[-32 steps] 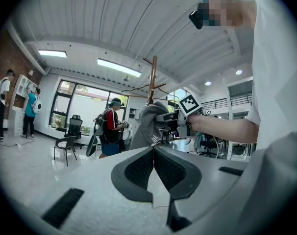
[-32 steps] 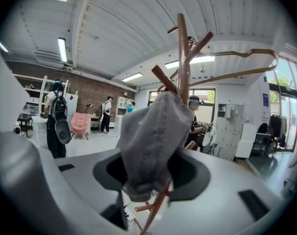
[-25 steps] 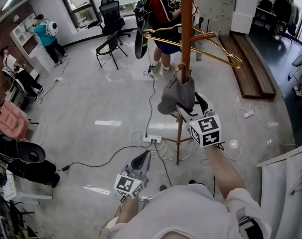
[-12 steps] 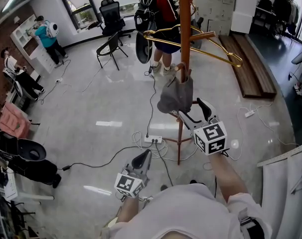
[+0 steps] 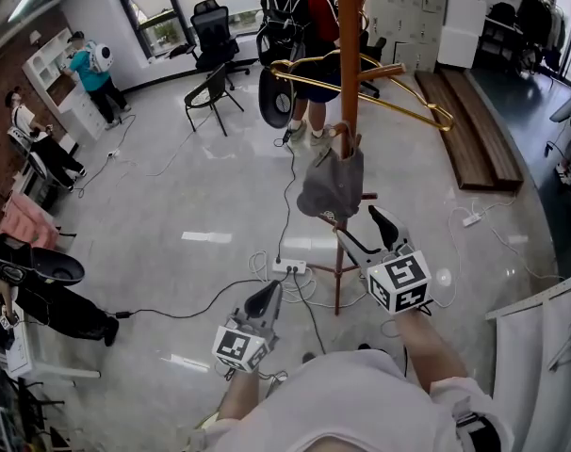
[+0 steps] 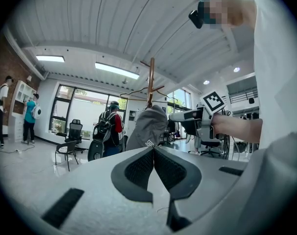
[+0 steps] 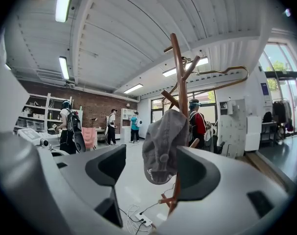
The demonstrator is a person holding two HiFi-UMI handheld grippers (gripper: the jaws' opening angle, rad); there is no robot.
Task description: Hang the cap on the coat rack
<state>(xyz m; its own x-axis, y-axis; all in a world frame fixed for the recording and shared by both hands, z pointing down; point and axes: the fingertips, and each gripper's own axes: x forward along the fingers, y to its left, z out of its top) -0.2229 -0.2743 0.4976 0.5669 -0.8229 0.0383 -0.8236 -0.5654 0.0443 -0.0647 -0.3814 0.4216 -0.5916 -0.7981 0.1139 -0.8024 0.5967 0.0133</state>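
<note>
We count one cap point(image 5: 333, 185), on one coat rack point(image 5: 348, 26); one gold hanger point(image 5: 399, 100) also hangs there; we hold two tools, the left tool point(image 5: 269, 293) and the right tool point(image 5: 361, 226), each with one marker cube. Two black chairs stand across the floor, an office chair point(image 5: 213, 22) and a folding chair point(image 5: 208, 85); one power strip point(image 5: 287, 265) lies near the rack's foot. Besides ourselves we count four people in the right tool's view: the person at the far left point(image 7: 66, 126), the person in white point(image 7: 111, 126), the person in teal point(image 7: 135, 126) and the person in red point(image 7: 197, 124).
</note>
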